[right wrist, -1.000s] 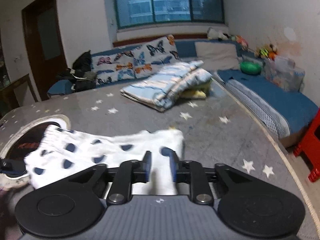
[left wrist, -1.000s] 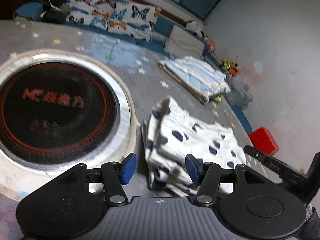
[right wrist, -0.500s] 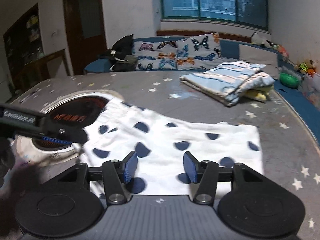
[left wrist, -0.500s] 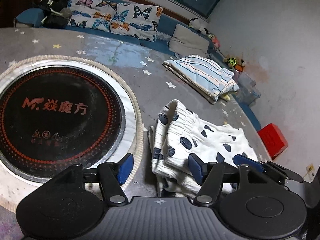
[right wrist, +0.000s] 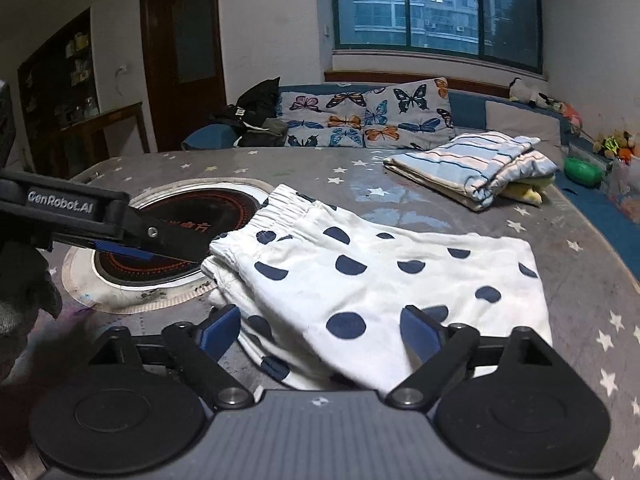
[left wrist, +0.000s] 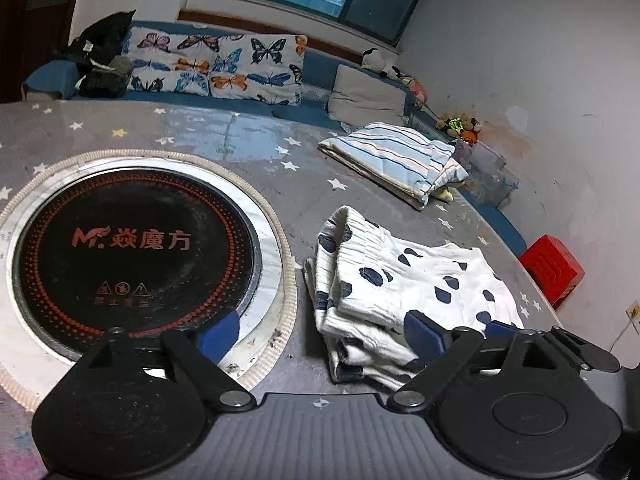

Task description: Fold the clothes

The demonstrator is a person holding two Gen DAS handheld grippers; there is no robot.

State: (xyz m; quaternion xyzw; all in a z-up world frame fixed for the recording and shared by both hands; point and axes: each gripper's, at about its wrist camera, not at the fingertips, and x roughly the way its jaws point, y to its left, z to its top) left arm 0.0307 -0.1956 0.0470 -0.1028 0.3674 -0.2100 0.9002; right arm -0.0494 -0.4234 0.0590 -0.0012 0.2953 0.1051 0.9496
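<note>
Both grippers are opening wide, nothing clamped. Right gripper (right wrist: 320, 330) is hovering right over the near edge of the polka-dot shorts (right wrist: 384, 276), cloth lying between its spread jaws but the pads aren't pressing it. Left gripper (left wrist: 320, 330) is sitting at the waistband corner, with the shorts ahead and to its right (its tip is showing in the right view, beside the elastic). The shorts are lying folded on the bench (right wrist: 580, 264), long axis running left-right from the waistband by the round cooktop (left wrist: 132, 240) to the hems. Right gripper looks nearer the middle. Beyond them, the striped folded pile (right wrist: 472, 164) is sitting well apart.
</note>
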